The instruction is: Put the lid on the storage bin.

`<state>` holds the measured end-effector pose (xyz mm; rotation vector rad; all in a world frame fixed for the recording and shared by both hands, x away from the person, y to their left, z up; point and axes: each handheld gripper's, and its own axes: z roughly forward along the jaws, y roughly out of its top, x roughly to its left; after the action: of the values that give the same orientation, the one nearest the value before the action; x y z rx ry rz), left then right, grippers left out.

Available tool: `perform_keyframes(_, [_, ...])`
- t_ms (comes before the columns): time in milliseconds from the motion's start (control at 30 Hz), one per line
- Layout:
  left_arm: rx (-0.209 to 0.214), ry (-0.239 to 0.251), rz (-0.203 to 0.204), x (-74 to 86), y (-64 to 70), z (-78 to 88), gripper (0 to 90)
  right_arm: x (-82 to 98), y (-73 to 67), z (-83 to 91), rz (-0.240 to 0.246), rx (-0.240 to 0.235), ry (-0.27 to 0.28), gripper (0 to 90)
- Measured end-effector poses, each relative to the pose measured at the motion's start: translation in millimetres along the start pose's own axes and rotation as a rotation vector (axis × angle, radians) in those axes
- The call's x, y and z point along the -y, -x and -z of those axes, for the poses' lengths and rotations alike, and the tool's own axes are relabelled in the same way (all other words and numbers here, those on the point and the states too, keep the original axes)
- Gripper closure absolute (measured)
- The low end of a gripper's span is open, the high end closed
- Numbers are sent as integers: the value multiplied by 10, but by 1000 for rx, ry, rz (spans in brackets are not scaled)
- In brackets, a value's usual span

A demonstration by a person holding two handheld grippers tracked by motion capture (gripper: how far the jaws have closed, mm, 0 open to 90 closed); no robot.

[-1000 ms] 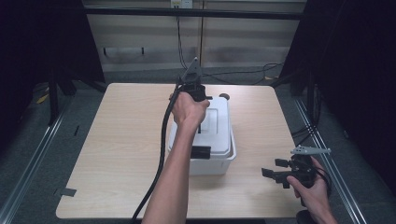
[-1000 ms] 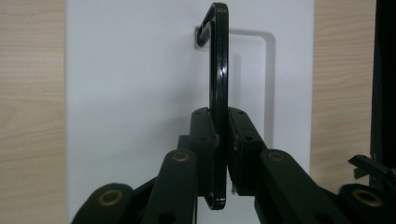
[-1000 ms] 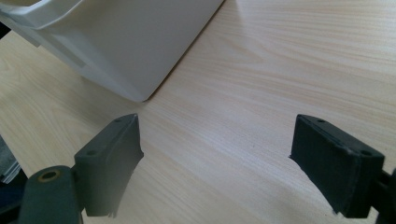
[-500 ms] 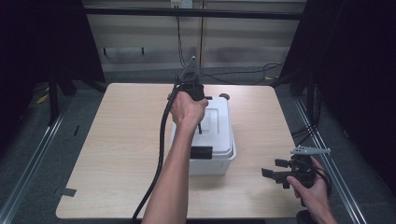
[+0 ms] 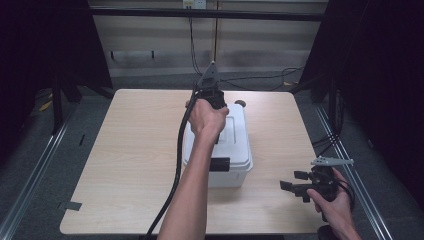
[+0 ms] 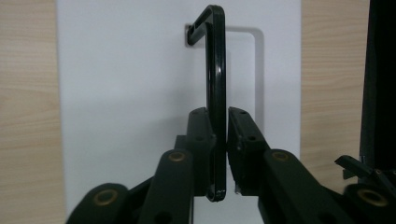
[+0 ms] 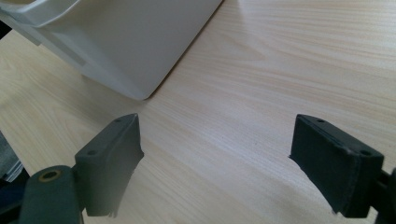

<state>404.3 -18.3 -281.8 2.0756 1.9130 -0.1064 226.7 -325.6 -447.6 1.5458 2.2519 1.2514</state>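
A white lidded box (image 5: pixel 237 150) stands in the middle of the wooden table (image 5: pixel 125 150). Its black lid handle (image 6: pixel 215 60) is swung upright from the lid (image 6: pixel 130 93). My left gripper (image 6: pixel 222 116) points down at the lid with that handle between its pads; the jaws have just been opening slightly, but both pads still touch the handle. In the high view the left gripper (image 5: pixel 212 95) sits over the far half of the box. My right gripper (image 5: pixel 292 180) rests open near the table's front right, and a box corner (image 7: pixel 130 42) lies beyond its jaws (image 7: pixel 217 140).
A black latch (image 5: pixel 220 164) is on the box's near side, and another black latch (image 6: pixel 378 84) on the side at the right of the left gripper view. A small dark round thing (image 5: pixel 240 104) lies on the table behind the box. The left gripper's cable (image 5: pixel 177 165) trails toward the front edge.
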Motion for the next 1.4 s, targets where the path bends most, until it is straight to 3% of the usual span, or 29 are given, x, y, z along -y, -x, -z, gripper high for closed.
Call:
perform_keyframes(333, [0,-47,-40,12,-48,-85,665,-1,0,-4,-1,3,1,157])
perform_keyframes(500, [1,-60,-31,14,-10,-117,807,0,0,-3,0,2,-1,157])
perform_keyframes(533, [-14,-57,-25,17,3,-118,814,0,1,0,0,2,-1,157])
perform_keyframes(633, [-1,-50,4,20,1,-117,820,0,4,-5,0,2,-1,157])
perform_keyframes(733, [14,-47,17,23,-9,-126,816,1,4,-8,2,3,-2,157])
perform_keyframes(767, [38,-51,28,20,-19,-125,814,1,4,-8,1,4,-3,157])
perform_keyframes(833, [32,-45,23,18,-13,-128,813,-1,4,-11,1,4,-7,157])
perform_keyframes(900, [55,-42,56,21,-26,-155,813,-1,4,-13,1,3,-8,156])
perform_keyframes(933, [46,-54,37,19,-34,-162,812,1,3,-12,0,4,-7,156])
perform_keyframes(1100, [42,-45,36,28,-37,-168,803,5,0,-10,-1,4,-10,157])
perform_keyframes(1200, [39,-58,12,28,-43,-183,747,4,-2,-15,4,4,-10,157])
perform_keyframes(1400, [26,-53,9,36,-69,-203,803,3,-3,-16,4,3,-10,157])
